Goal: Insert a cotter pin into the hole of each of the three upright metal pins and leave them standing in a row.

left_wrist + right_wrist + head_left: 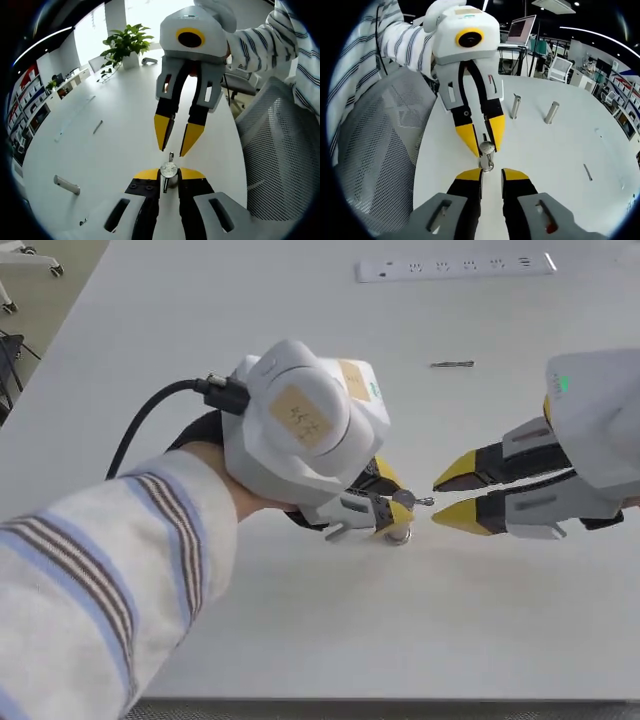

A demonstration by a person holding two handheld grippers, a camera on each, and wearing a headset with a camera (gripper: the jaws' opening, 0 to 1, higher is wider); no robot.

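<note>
White tabletop (300, 620) stretches wide and mostly bare around the work. Its near edge runs below my hands, and a power strip (455, 267) lies far off along the back.

My left tongs (388, 512) are clamped on the metal pin (169, 170), pinching it from both sides near its rounded head and holding it upright on the surface. A cotter pin (418, 501) pokes sideways out of that head toward my right tongs (452, 498). Their jaws stand parted with nothing between them, tips just short of the wire's free end. I can't tell how far through the hole it sits.

I judge the metal pin to be stiff, smooth and top-heavy on a narrow foot, so it is best gripped high, as now. The cotter pin looks like light, thin wire that would bend or skid, so I'd take it close to the head and push straight along the hole.

A second metal pin (515, 106) and a third metal pin (551, 112) stand upright well apart beyond the left tongs. A spare cotter pin (452, 364) lies flat farther out. There is plenty of room to my right. The near edge is what I'd mind.
</note>
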